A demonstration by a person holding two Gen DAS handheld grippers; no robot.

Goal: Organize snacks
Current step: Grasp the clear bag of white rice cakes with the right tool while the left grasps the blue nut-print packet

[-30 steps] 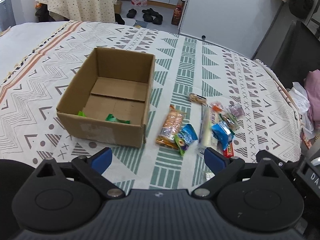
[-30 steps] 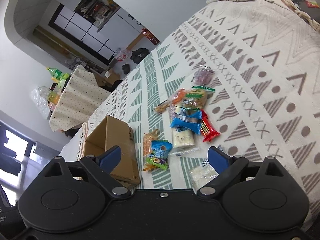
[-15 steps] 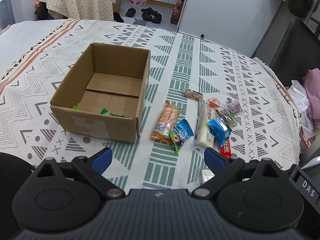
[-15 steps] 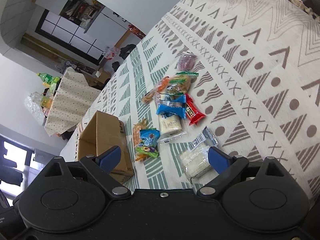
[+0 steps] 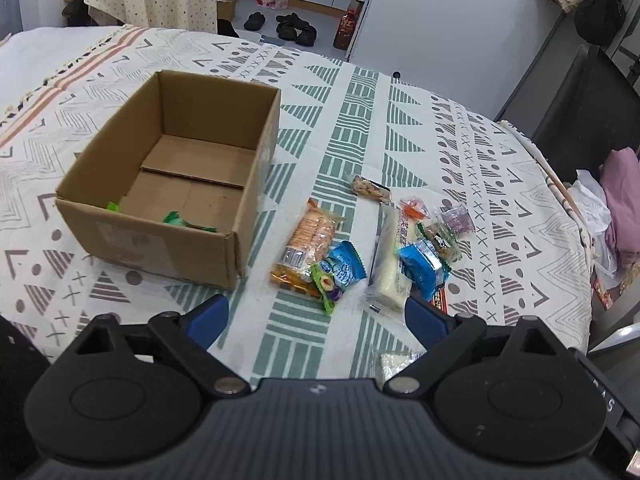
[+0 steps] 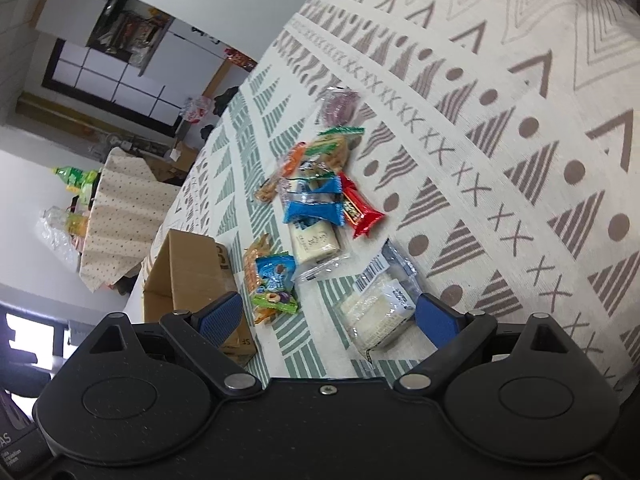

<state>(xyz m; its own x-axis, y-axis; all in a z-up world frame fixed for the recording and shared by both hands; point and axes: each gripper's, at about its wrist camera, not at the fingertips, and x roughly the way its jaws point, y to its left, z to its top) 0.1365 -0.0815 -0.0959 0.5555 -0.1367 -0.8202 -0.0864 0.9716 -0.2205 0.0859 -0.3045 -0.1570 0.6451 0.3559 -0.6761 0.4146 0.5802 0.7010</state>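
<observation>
Both tools hang spread wide and empty above the patterned tablecloth (image 5: 352,112): the left gripper (image 5: 316,316) and the right gripper (image 6: 328,316), each showing two blue pads. Nearest the right gripper lies one clear packet of white rice crackers (image 6: 376,312). Beyond it sits the loose snack pile: one blue-and-green fruit sachet (image 5: 338,272) overlapping one orange clear-wrapped biscuit sleeve (image 5: 310,240), one long cream bar (image 5: 390,256), one blue foil pouch (image 5: 422,268), one red bar (image 6: 358,208). Left of the pile stands one open brown cardboard box (image 5: 256,184), holding two green wrappers (image 5: 176,220).
</observation>
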